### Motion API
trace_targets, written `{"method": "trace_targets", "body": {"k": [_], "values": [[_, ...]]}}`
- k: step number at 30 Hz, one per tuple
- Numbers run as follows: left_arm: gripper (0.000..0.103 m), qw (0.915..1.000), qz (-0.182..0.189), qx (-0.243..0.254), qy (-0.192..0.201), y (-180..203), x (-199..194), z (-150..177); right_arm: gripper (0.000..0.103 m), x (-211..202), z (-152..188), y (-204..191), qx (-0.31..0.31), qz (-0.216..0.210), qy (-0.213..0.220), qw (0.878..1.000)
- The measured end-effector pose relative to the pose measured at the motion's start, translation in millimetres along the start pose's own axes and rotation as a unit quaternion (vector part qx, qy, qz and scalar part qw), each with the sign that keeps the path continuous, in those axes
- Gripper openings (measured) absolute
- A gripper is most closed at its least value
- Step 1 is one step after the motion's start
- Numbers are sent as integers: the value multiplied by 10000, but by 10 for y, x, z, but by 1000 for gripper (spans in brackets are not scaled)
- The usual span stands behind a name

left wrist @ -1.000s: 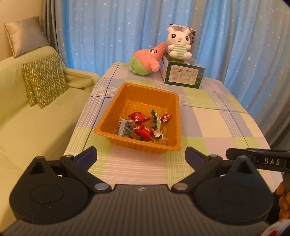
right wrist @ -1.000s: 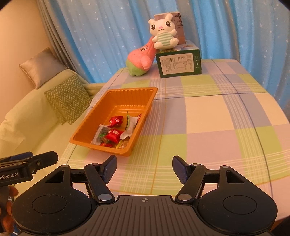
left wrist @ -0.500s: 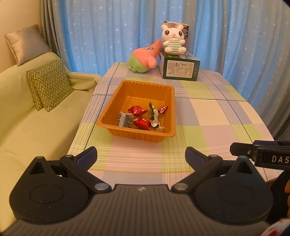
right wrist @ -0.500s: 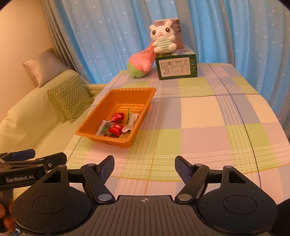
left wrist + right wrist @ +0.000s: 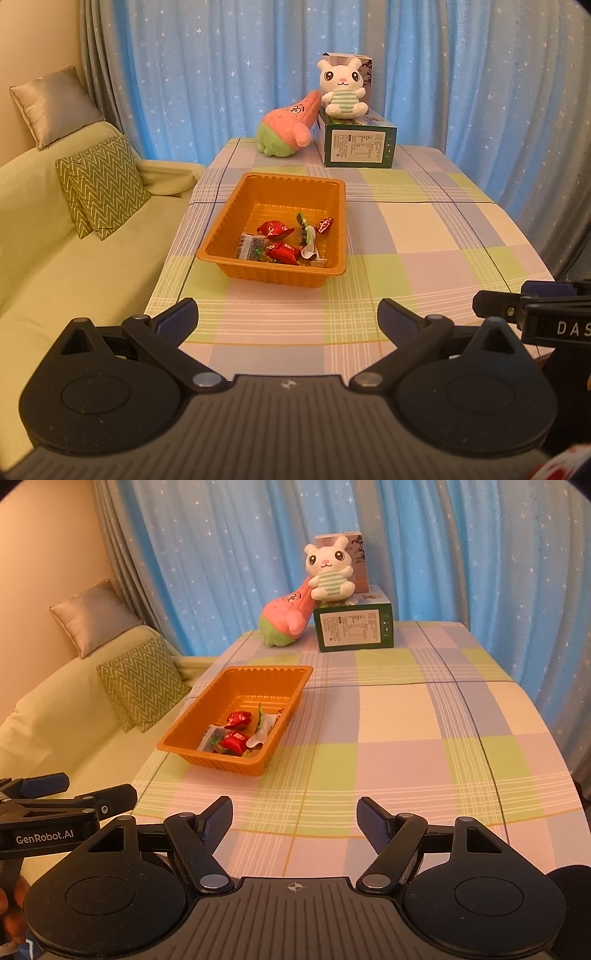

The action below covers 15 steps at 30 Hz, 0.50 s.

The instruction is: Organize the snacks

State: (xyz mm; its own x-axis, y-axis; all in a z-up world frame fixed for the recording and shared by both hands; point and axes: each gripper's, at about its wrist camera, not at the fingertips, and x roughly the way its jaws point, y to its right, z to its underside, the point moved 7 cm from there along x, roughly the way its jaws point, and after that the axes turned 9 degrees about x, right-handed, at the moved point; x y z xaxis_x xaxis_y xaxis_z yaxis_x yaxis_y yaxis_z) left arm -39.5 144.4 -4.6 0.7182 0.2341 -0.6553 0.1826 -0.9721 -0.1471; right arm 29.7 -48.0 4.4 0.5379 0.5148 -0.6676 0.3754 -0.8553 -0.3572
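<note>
An orange plastic tray (image 5: 274,276) (image 5: 221,763) sits on the left half of the checked tablecloth. Several wrapped snacks (image 5: 282,243) (image 5: 239,735), red, green and white, lie in its near end. My left gripper (image 5: 287,311) hovers over the table's near edge, short of the tray, open with nothing between its fingers. My right gripper (image 5: 293,808) is open and empty too, over the near edge to the right of the tray. Each wrist view catches the other gripper at its side: the right gripper (image 5: 532,308) and the left gripper (image 5: 74,802).
At the table's far end stand a green box (image 5: 359,147) (image 5: 352,633) with a white rabbit plush (image 5: 343,90) on it and a pink-and-green plush (image 5: 286,129) beside it. A light green sofa (image 5: 55,251) with cushions runs along the left. Blue curtains hang behind.
Both grippers have drawn back from the tray toward the table's near edge and risen a little, so the tray looks smaller and farther. The right jaws have spread slightly wider.
</note>
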Motion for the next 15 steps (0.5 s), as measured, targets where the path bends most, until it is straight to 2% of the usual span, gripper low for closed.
{"method": "trace_targets", "body": {"k": [15], "values": [[103,9999,-19,-31,104,-27,-109,-10,74,-71,-6,-56,-101,-20,52,9999]]}}
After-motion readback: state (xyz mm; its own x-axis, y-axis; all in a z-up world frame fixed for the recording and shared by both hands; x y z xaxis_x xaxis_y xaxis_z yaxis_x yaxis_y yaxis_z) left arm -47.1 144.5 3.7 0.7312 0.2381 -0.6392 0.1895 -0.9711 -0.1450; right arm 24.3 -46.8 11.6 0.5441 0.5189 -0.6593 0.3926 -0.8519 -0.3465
